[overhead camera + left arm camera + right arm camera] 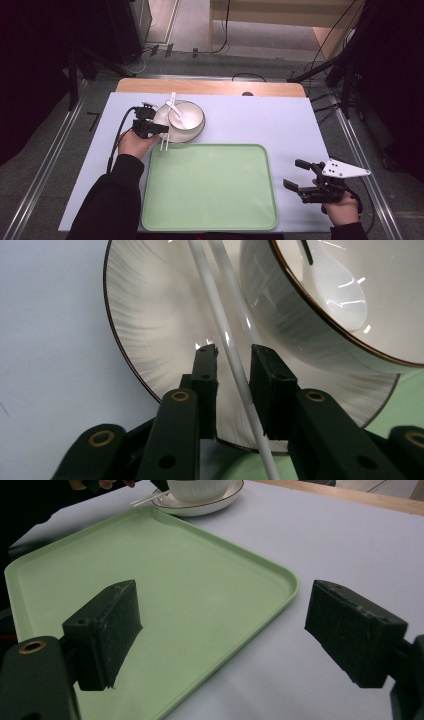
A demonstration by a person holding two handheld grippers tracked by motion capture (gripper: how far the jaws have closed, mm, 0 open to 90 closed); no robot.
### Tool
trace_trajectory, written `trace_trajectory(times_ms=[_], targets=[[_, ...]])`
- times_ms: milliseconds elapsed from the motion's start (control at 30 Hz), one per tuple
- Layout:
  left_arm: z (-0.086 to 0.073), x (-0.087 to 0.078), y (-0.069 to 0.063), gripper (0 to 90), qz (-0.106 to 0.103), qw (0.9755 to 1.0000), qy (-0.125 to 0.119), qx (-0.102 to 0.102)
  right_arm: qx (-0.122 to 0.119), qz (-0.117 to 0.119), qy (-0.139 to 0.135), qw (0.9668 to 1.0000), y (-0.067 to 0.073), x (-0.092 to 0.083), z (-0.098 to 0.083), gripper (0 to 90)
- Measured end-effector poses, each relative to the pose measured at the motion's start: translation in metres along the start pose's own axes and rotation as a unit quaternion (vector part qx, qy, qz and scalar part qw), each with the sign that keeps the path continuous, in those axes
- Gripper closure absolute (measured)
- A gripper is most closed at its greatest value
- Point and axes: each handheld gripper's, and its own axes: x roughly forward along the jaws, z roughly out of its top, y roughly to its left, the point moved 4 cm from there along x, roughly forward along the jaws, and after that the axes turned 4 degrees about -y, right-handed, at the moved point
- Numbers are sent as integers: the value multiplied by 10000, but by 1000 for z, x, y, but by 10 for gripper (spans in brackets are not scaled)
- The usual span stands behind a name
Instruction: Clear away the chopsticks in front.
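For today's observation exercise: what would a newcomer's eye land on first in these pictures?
Probably the big green tray, bare at the table's near-centre. Next, the white bowl with its spoon on a plate behind the tray, where the left tongs straddle the white chopsticks.

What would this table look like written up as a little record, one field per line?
Surface: pale sheet over a wooden table
Tray: green tray, nothing on it
Dishes: white bowl on a plate, beyond the tray
In the bowl: white spoon
On the plate: white chopsticks, leaning across the rim
Left tool: jaws straddling one chopstick, not yet closed
Right tool: open, holding nothing, right of the tray
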Motion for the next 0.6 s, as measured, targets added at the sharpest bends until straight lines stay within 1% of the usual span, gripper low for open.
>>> trace_trajectory(times_ms=[33,67,133,200,233,333,367,533,600], targets=[[0,2,0,787,28,10000,-7,-13,3,5,10,10000,0,0,0,153],[0,4,0,787,93,10000,-13,-24,3,5,10,10000,0,0,0,153],[0,6,1,792,151,9999,-35,-46,15,3,12,10000,0,0,0,153],[1,8,2,805,150,9998,-49,-155,13,-6,7,10000,0,0,0,153],[1,8,2,810,150,9998,-49,-155,13,-6,7,10000,0,0,0,153],[2,10,3,822,154,9995,-48,-264,11,2,7,10000,0,0,0,153],[2,9,3,827,176,9995,-23,-277,13,19,5,10000,0,0,0,153],[2,9,5,857,259,9990,-46,-369,-12,40,20,10000,0,1,0,153],[2,9,5,860,277,9989,-37,-367,-15,38,30,10000,1,1,0,153]])
